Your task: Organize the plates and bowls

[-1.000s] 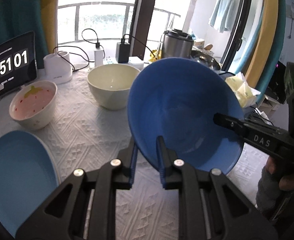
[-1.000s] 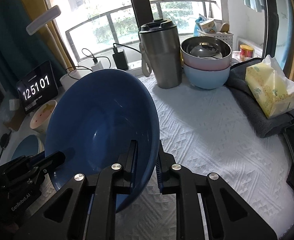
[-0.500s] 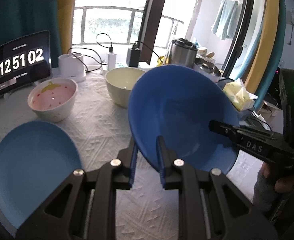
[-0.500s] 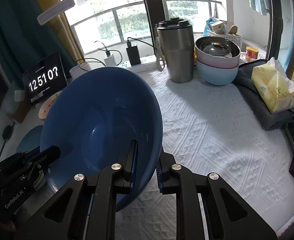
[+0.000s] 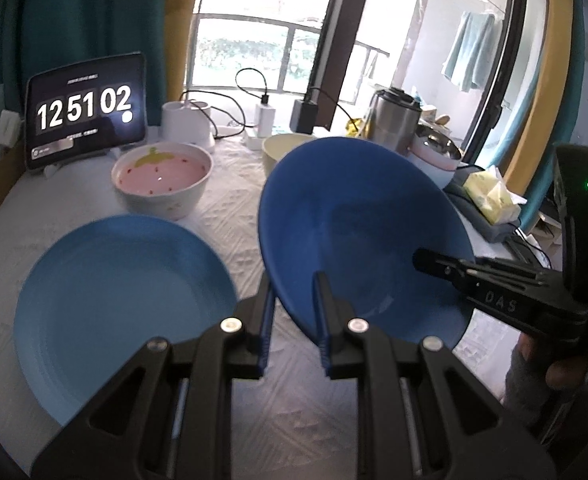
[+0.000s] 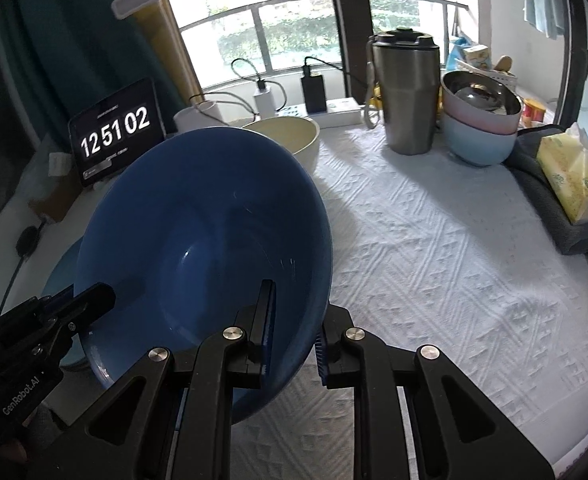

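Left wrist: bowl (image 5: 357,232) tilted above bench (image 5: 234,208), beside plate (image 5: 122,308), rim pinched by left claw (image 5: 292,304) and right claw (image 6: 292,320), both nearly closed; risk: uneven pull twisting rim free, dropping bowl.

A table covered by a white textured cloth (image 6: 433,248) carries everything. Taking the steel tumbler (image 6: 407,92) at the back as the landmark: just to its right stands a stack of bowls (image 6: 479,128), pale blue at the bottom, pink above, steel on top. Further right lies a grey folded towel (image 6: 573,232) with a yellow tissue pack (image 6: 573,176) on it. Left of the tumbler sits a cream bowl (image 6: 290,136). Behind that are a white power strip (image 6: 333,110) and chargers. Further left stand a strawberry-patterned bowl (image 5: 162,180) and a tablet showing a clock (image 5: 86,108). Nearest the viewer on that side lies a light blue plate (image 5: 122,304).
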Action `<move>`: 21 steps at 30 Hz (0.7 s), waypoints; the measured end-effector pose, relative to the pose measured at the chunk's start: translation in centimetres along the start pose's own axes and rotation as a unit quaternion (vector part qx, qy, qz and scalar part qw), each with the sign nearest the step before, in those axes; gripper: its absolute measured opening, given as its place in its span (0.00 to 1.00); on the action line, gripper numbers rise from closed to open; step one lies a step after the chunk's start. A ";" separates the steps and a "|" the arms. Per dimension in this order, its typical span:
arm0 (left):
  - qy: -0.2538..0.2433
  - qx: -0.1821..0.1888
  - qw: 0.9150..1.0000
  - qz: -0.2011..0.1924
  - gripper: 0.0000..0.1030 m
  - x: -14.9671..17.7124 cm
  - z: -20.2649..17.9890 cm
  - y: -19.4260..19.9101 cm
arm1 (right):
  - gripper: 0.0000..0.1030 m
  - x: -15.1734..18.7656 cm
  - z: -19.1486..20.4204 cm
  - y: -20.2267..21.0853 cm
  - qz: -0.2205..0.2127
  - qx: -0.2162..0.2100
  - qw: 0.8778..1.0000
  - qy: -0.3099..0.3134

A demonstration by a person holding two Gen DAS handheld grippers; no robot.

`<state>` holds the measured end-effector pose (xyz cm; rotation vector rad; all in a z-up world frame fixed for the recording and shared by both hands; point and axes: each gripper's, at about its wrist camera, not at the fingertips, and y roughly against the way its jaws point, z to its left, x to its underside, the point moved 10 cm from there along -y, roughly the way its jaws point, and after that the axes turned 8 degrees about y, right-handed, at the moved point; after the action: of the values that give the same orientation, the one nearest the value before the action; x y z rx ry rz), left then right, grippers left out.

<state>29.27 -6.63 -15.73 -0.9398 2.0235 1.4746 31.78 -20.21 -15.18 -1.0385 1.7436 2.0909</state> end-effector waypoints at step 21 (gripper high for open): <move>0.004 -0.009 1.000 0.008 0.20 0.6 1.4 0.7 | 0.30 1.3 1.7 -1.0 0.034 0.004 0.999 0.004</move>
<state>28.27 -5.33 -16.18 -0.9405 2.0306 1.5028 30.83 -18.73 -16.73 -1.0010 1.8142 2.1214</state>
